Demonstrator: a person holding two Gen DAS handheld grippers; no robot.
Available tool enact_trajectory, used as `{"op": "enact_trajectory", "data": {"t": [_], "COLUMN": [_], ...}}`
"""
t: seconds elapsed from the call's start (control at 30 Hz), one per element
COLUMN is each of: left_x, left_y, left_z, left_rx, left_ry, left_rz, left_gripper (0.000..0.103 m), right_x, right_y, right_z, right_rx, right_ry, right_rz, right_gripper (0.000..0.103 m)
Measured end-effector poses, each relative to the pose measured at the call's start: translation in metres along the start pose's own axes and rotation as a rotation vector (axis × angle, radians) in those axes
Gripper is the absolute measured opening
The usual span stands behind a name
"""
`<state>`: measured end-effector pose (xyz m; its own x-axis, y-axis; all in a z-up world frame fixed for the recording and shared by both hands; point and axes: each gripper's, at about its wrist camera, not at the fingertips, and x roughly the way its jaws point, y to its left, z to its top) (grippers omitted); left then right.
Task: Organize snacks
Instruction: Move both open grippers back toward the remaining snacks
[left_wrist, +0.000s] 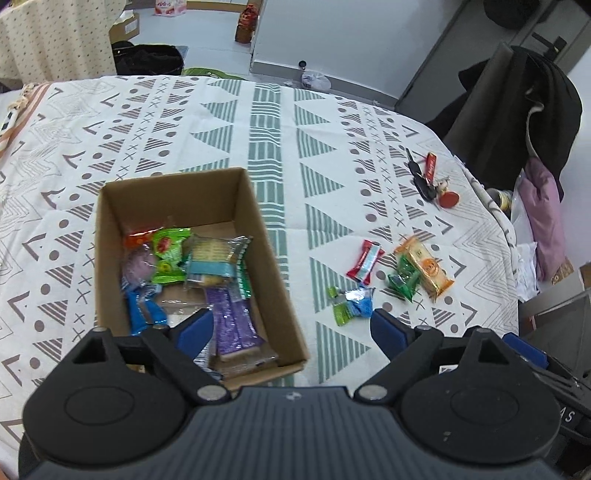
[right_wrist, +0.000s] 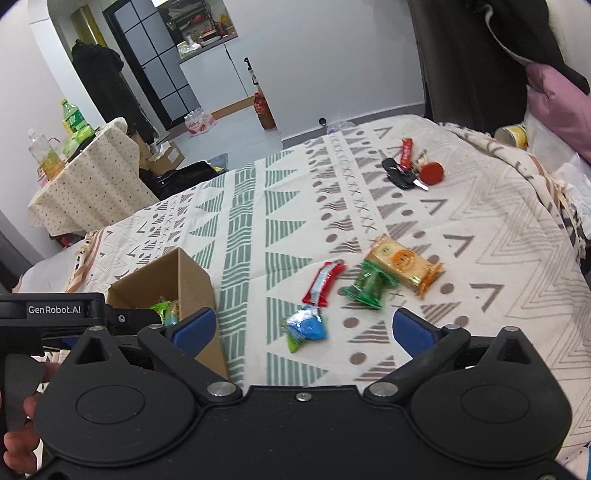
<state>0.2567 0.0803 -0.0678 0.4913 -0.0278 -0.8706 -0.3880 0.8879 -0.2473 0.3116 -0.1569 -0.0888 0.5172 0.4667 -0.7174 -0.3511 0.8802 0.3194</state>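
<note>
The left gripper (left_wrist: 291, 328) hangs with its blue-padded fingers (left_wrist: 195, 330) spread wide and nothing between them. Its left finger sits over the near end of the cardboard box (left_wrist: 258, 236), above a purple wafer packet (left_wrist: 236, 325); its right finger hovers over bare tablecloth (left_wrist: 184, 122) just near of the loose snacks. The box, ahead and left of the gap, holds a heap of wrapped snacks: a green packet (left_wrist: 168, 254), a clear cracker pack (left_wrist: 216, 258) with a pale blue band, and a blue packet (left_wrist: 142, 308) by the left finger.

The right gripper (right_wrist: 304, 330) is likewise wide open and empty. Just ahead, inside the span of its fingers (right_wrist: 413, 334) and nearer the left one, lies a small blue and green candy packet (right_wrist: 304, 326). Beyond it, touching its far end, is a red wrapper (right_wrist: 323, 282) with a light stripe, tilted. Right of that lies a dark green crinkled packet (right_wrist: 369, 284), touching an orange biscuit pack (right_wrist: 404, 266) further ahead. The box corner lies beside the left finger. Well beyond the snacks sits a bunch of keys (right_wrist: 406, 168) with a red tag.
</note>
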Motion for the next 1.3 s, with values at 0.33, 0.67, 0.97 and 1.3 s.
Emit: {"op": "enact_trajectory", "data": {"t": [0.33,0.67,0.97,1.3], "left_x": [0.01,0.03,0.056,0.107], "left_y": [-0.038,-0.074,-0.097,-0.098], "left_z": [-0.01,-0.017,-0.013,-0.002], "left_rx": [0.036,0.063,0.071,0.041], "left_ry": [0.011,0.038,0.044,0.079], "left_rz": [0.008,0.006,0.029,0.067], "left_gripper": [0.098,0.099,0.099,0.071], "right_x": [-0.012,-0.009,0.016,0.055], "right_y": [-0.045,-0.089,-0.121,-0.135], "right_z": [-0.004,-0.009,-0.012,-0.006], "right_rx": [0.004,0.001,0.039,0.031], "right_ry": [-0.007,-0.013,-0.004,0.016], "right_rz": [-0.021,-0.018,0.007,0.048], "right_gripper": [0.103,0.103,0.102,0.086]}}
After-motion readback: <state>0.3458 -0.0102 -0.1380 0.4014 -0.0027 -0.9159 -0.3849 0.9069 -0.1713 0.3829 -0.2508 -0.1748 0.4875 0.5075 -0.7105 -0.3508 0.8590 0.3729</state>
